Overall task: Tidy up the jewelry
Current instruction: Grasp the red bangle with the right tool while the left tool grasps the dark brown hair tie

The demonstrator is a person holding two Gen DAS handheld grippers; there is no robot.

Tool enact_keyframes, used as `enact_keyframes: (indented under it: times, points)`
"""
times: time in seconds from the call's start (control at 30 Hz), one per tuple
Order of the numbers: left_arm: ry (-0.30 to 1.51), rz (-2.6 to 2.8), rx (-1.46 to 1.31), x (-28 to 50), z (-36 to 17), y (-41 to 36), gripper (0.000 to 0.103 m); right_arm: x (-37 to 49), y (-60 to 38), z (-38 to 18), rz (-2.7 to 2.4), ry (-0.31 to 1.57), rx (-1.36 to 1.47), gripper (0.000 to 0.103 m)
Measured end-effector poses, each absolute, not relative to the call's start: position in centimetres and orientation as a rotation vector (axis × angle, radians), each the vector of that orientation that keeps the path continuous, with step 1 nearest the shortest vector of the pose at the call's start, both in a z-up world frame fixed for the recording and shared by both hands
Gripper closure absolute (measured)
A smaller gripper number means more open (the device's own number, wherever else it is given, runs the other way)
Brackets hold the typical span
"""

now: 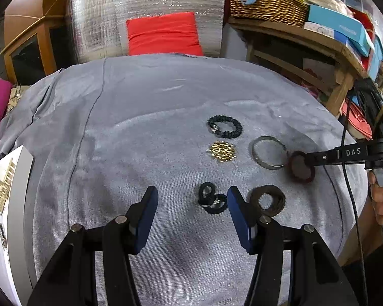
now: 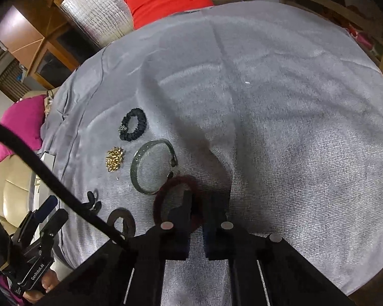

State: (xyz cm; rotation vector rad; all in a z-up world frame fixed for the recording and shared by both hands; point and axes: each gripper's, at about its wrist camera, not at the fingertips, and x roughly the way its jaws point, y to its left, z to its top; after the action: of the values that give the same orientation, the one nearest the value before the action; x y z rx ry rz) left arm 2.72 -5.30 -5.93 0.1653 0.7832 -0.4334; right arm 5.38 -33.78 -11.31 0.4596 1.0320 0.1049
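Observation:
On the grey cloth (image 1: 145, 132) lie a black scrunchie (image 1: 225, 125), a gold beaded piece (image 1: 222, 151), a silver bangle (image 1: 268, 152), small black hair ties (image 1: 212, 199) and a brown ring band (image 1: 267, 200). My right gripper (image 2: 200, 201) is shut on a dark red hair band (image 2: 163, 193), next to the bangle (image 2: 150, 165); it also shows in the left wrist view (image 1: 302, 164). My left gripper (image 1: 191, 199) is open and empty, just above the cloth, with the black hair ties between its fingers.
A white box (image 1: 5, 204) with a gold clip sits at the cloth's left edge. A red cushion (image 1: 163, 34) and foil-covered backing stand behind. A wooden shelf (image 1: 306, 40) with a wicker basket stands at the right.

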Motion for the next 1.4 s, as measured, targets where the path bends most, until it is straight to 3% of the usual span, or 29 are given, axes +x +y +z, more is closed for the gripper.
enact_keyframes:
  times: [0.3,0.93,1.23,1.4]
  points:
    - [0.762,-0.558,0.207,1.3,-5.8,-7.3,0.046,4.1,-35.3,-9.2,0.072,0.943,0.528,0.096]
    - [0.915,-0.719,0.165,1.9,-9.4,-12.8,0.049,3.7,-36.6,-8.8,0.066,0.917,0.605,0.096]
    - [0.892,-0.683,0.207,2.4,-10.3,-13.6,0.063,3.5,-36.8,-8.6,0.071,0.907,0.618,0.095]
    - [0.871,-0.659,0.217,2.6,-10.4,-13.5,0.086,3.5,-36.6,-8.5,0.073,0.902,0.617,0.095]
